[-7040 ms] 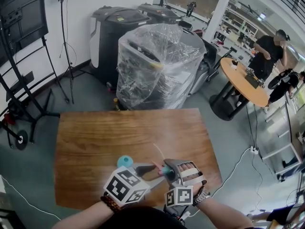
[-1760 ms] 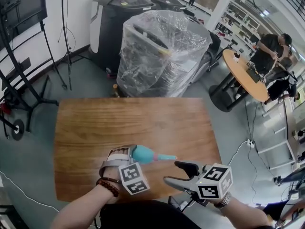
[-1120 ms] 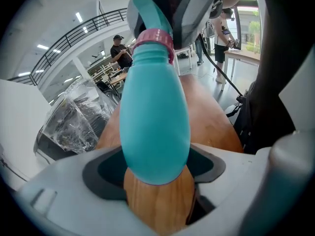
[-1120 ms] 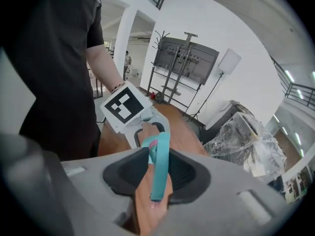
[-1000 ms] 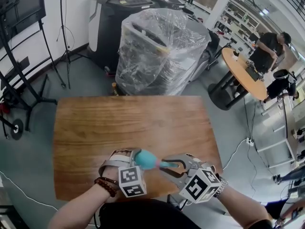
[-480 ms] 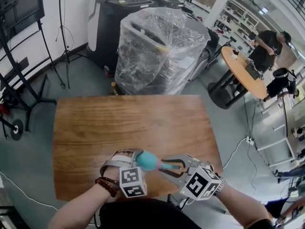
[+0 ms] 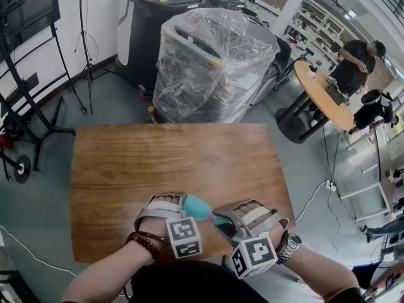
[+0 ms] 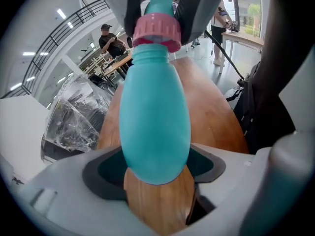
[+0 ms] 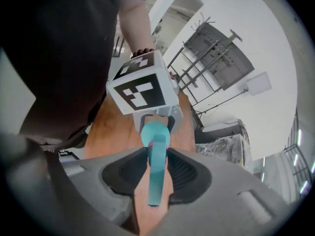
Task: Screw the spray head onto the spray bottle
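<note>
Left gripper (image 8: 156, 173): grips smooth, teal, egg-shaped plastic spray bottle (image 8: 155, 117) round the belly, jaws spread wide, pads pressing. Right gripper (image 9: 157, 167): pinches slim, flat-sided teal spray head (image 9: 155, 181), jaws narrow, just now closing a little further on it. Ribbed pink collar (image 8: 157, 29) seated at bottle's threaded neck. Both held over near edge of glossy wood-grain table (image 7: 158, 156). Broad stretch of tabletop beyond, grey floor (image 7: 38, 219) open either side.

No words or numbers can be read; the cube (image 7: 185, 237) on the left gripper (image 7: 187, 206) shows only black-and-white squares.
</note>
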{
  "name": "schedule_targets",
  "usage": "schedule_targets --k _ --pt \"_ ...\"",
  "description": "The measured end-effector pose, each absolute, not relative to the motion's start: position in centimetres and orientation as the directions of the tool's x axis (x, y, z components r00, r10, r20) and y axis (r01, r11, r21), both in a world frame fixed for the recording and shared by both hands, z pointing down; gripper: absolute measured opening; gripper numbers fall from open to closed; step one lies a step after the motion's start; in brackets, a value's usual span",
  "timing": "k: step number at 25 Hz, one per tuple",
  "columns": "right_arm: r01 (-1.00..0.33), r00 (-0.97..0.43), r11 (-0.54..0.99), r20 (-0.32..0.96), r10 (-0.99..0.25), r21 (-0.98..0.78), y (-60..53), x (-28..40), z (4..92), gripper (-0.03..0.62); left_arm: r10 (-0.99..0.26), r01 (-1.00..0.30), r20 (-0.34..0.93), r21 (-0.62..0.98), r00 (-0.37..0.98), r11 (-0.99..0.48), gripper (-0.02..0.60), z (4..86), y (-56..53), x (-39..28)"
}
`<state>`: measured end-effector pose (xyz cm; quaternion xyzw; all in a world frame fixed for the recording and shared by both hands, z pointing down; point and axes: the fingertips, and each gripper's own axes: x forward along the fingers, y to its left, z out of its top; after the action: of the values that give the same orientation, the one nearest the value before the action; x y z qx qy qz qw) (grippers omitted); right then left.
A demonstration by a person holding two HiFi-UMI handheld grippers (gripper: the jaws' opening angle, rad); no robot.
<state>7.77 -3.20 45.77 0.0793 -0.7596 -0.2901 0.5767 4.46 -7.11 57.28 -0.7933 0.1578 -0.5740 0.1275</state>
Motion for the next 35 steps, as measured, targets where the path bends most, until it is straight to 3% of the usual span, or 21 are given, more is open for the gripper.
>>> schedule_targets --k 4,15,19,23,26,28,31,33,35 --pt "0.322 -0.263 0.752 0.818 -0.512 0.575 -3.2 7.8 46.1 0.118 -0.394 -0.094 0.877 -0.383 0.275 -0.919 0.393 57.3 -6.9 4.3" --pt "0.369 -0.249 0.741 0.828 -0.503 0.561 -2.8 7.6 46.5 0.118 -0.424 -0.095 0.846 -0.416 0.324 -0.904 0.385 56.7 -6.6 4.3" --pt "0.149 -0.262 0.858 0.857 -0.444 0.491 -3.3 7.8 46.9 0.118 -0.463 -0.113 0.834 -0.451 0.302 -0.886 0.38 56.5 -7.1 4.2" --pt "-0.304 -0.309 0.926 0.897 -0.316 0.221 -4.1 8.1 47.9 0.118 -0.508 -0.094 0.828 -0.501 0.238 -0.86 0.38 56.9 -7.8 3.8" --pt "-0.631 -0.412 0.766 0.889 -0.201 -0.119 -4.6 8.5 48.5 0.118 -0.54 -0.059 0.818 -0.54 0.196 -0.839 0.38 57.2 -8.1 3.5" --pt "-0.755 -0.541 0.517 0.829 -0.142 -0.403 -5.0 8.8 49.0 0.12 -0.559 -0.044 0.811 -0.56 0.172 -0.827 0.38 57.4 -8.4 3.2" --pt "-0.704 -0.708 0.102 0.686 -0.165 -0.702 -5.6 9.2 49.7 0.12 -0.581 -0.028 0.8 -0.584 0.149 -0.811 0.38 57.7 -8.9 3.0" --pt "-0.656 -0.738 0.005 0.641 -0.211 -0.755 -5.7 9.3 49.9 0.12 -0.583 -0.026 0.799 -0.586 0.15 -0.81 0.382 57.8 -8.9 3.0" --pt "-0.646 -0.742 0.002 0.628 -0.234 -0.763 -5.7 9.2 49.8 0.121 -0.57 -0.038 0.805 -0.572 0.164 -0.819 0.382 58.1 -8.8 3.1"
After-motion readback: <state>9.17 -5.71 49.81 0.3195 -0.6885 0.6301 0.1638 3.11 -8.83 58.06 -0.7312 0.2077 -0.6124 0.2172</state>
